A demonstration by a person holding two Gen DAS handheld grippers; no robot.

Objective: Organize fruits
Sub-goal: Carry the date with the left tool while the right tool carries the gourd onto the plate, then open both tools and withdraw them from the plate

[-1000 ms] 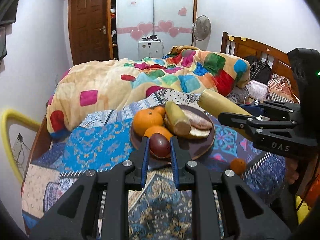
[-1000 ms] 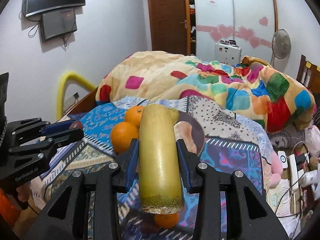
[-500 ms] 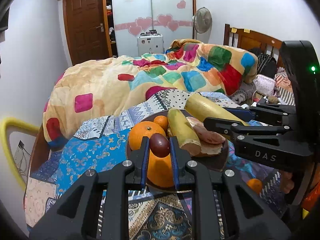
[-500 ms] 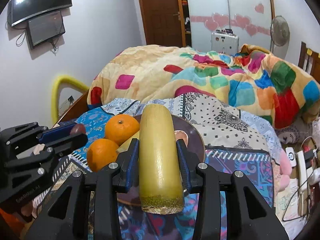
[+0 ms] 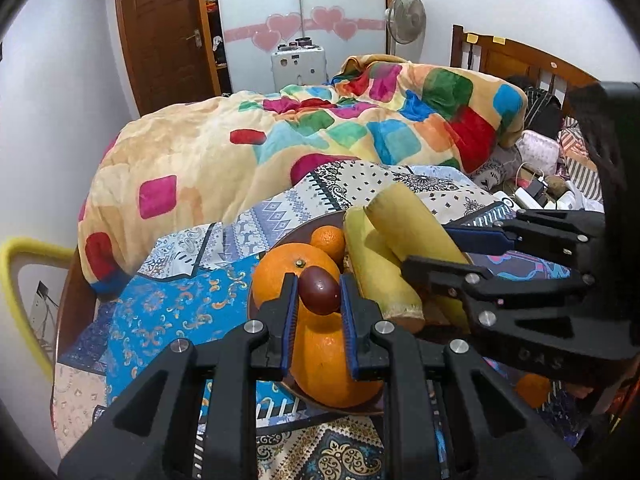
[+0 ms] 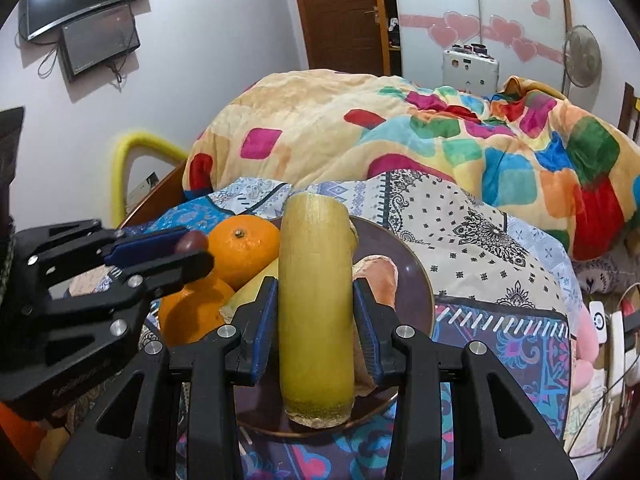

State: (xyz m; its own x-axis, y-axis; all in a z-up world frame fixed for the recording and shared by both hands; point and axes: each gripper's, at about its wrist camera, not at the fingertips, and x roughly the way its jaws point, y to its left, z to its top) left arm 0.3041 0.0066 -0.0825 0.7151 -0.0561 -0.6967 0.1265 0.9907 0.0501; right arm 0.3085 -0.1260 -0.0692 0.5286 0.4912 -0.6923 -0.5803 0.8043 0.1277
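Observation:
My left gripper [image 5: 319, 296] is shut on a small dark red fruit [image 5: 320, 290] and hangs over two big oranges [image 5: 294, 276] on a brown plate [image 5: 360, 407]. A small orange [image 5: 328, 240] and a yellow cane piece [image 5: 380, 280] also lie on that plate. In the right wrist view my right gripper [image 6: 316, 312] is shut on a thick yellow cane piece [image 6: 316, 304], held lengthwise over the brown plate [image 6: 416, 280]. Beside it, at the left, the left gripper [image 6: 188, 250] carries the dark red fruit [image 6: 192, 241] above the oranges [image 6: 244, 252]. A pale brown food piece [image 6: 378, 276] lies under the right finger.
The plate rests on a patterned blue cloth [image 5: 168, 312] on a bed. A colourful patchwork blanket [image 5: 320, 136] is heaped behind it. One loose orange [image 5: 532, 390] lies on the cloth at the lower right. A yellow padded rail [image 5: 24, 276] runs along the left edge.
Both grippers have moved forward and lower over the plate with their fruit. The dark red fruit now hangs above the oranges, and the cane piece now reaches over the plate's middle.

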